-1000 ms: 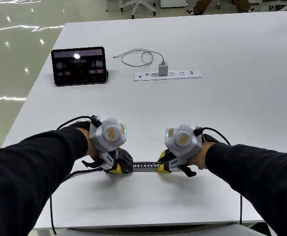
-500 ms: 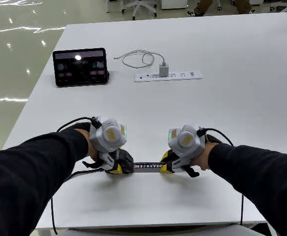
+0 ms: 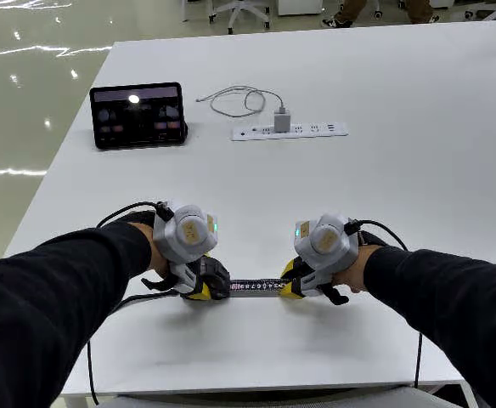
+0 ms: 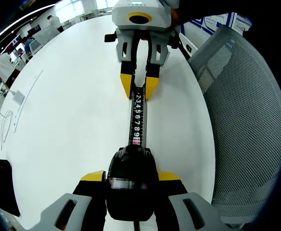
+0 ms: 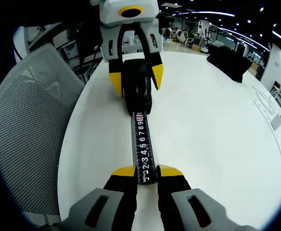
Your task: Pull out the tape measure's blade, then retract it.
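While the tape measure (image 3: 213, 279), at 6 o'clock on the table (image 3: 358, 195), is clamped by the left gripper (image 4: 131, 176), its blade (image 5: 141, 139), numerals 2 to 9 legible in gripper views, is pinched by the right gripper (image 5: 146, 172).

Black sleeves (image 3: 61, 280); grey left gripper (image 3: 207, 286) and right gripper (image 3: 288, 288), yellow-tipped jaws, black cables (image 3: 126, 208).

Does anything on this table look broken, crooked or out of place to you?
Nothing stands out. The blade runs straight between the left gripper, shut on the case, and the right gripper, pinching its tip. Farther back on the table, the tablet and power strip lie tidy.
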The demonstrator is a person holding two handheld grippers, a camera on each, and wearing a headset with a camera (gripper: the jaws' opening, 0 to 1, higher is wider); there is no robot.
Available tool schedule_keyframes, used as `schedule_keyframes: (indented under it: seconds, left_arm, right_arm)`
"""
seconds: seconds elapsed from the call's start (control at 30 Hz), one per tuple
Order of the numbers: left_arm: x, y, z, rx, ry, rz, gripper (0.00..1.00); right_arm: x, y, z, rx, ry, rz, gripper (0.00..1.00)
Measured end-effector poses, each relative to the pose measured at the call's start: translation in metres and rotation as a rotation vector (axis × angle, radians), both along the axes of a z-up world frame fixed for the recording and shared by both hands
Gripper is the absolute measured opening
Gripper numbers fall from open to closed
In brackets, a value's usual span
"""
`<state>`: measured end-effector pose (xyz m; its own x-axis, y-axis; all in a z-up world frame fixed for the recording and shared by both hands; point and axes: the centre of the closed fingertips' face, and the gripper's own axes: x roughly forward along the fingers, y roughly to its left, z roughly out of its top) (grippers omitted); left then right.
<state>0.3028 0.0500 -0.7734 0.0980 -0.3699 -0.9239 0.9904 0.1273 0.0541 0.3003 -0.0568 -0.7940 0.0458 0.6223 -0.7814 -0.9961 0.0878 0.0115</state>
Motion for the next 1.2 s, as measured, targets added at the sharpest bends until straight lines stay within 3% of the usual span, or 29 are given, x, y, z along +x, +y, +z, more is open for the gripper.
schedule_keyframes:
  seconds: [1.2]
  left_arm:
    - [0.000, 0.000, 0.000, -0.005, -0.005, 0.012, 0.34]
  right_arm:
    - [0.001, -0.022, 0.001, -0.010, 0.001, -0.009, 0.11]
